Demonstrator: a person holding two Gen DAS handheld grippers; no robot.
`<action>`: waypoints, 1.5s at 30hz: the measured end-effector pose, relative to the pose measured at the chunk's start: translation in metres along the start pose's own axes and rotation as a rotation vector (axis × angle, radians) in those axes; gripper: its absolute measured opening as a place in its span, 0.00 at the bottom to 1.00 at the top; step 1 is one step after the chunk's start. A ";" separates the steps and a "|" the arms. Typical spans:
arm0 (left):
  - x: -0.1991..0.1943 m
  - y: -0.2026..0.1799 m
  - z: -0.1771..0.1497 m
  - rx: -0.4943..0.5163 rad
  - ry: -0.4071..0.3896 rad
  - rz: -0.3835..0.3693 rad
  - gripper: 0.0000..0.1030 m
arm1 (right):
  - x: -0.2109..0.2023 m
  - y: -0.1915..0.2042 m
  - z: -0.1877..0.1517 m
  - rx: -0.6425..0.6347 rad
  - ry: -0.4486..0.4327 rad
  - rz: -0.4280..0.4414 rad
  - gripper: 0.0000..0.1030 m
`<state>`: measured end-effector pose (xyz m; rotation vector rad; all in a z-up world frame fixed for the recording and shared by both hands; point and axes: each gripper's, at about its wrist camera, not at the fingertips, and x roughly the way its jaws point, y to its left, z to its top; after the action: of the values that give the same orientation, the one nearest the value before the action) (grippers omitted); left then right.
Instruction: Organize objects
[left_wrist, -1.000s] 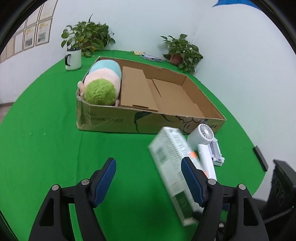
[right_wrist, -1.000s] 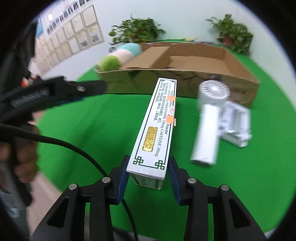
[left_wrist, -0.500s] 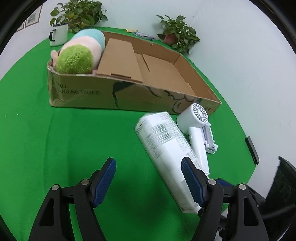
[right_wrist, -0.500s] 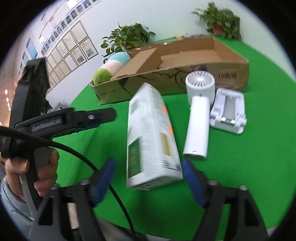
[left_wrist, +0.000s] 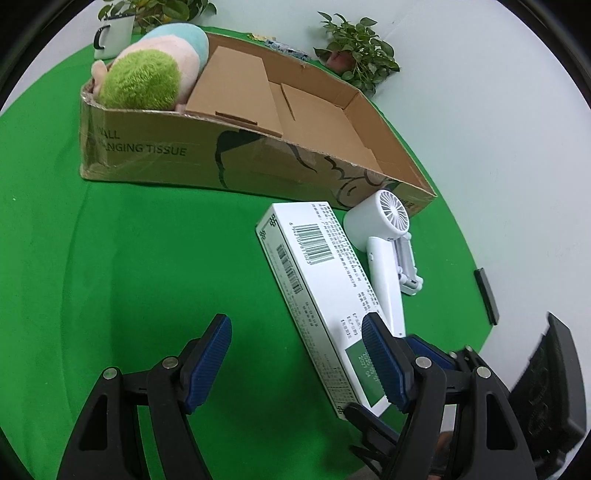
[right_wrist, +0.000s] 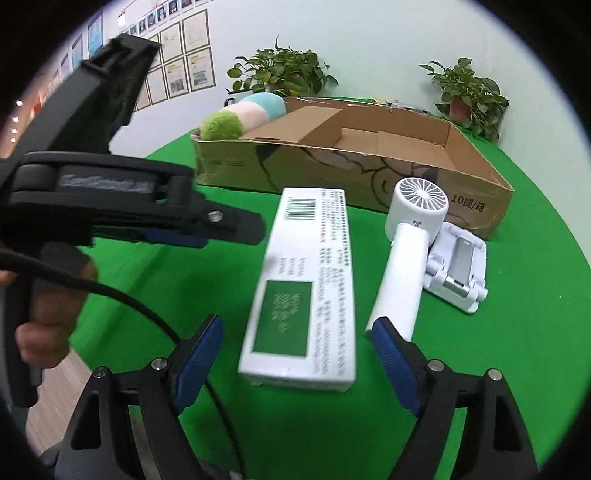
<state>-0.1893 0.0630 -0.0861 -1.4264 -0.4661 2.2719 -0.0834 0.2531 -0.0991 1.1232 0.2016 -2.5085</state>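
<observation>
The green surface (right_wrist: 517, 369) carries a cardboard box (right_wrist: 369, 177) beyond your tongs. Your right tongs (right_wrist: 295, 365) have just been opening and hold nothing; the white carton (right_wrist: 306, 280) lies flat between them. Your left tongs (left_wrist: 295, 362) stand open, empty. Next, regrip the carton and carry it to the box.

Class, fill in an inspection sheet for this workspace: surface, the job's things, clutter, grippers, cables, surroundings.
Surface: green cloth-covered table.
Job's things: long white carton with barcode lying flat, before an open brown cardboard box holding a striped plush toy; white handheld fan beside the carton; white folding stand beside the fan.
Clutter: small black flat item at the table edge.
Grippers: right gripper has just opened, carton between its jaws but untouched; left gripper open, empty.
Cables: black cable by the left gripper.
Surroundings: two potted plants, white mug, framed papers on wall.
</observation>
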 end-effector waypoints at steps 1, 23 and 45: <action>0.001 0.001 0.000 -0.005 0.008 -0.011 0.70 | 0.003 0.000 0.000 -0.003 0.013 0.009 0.80; 0.035 0.016 -0.005 -0.123 0.114 -0.256 0.69 | 0.003 -0.006 -0.015 0.178 0.093 0.257 0.65; -0.017 -0.049 0.028 0.070 -0.030 -0.237 0.38 | -0.034 -0.006 0.015 0.163 -0.030 0.185 0.60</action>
<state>-0.2000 0.0945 -0.0372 -1.2337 -0.5293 2.1016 -0.0753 0.2642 -0.0643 1.1102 -0.1122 -2.4083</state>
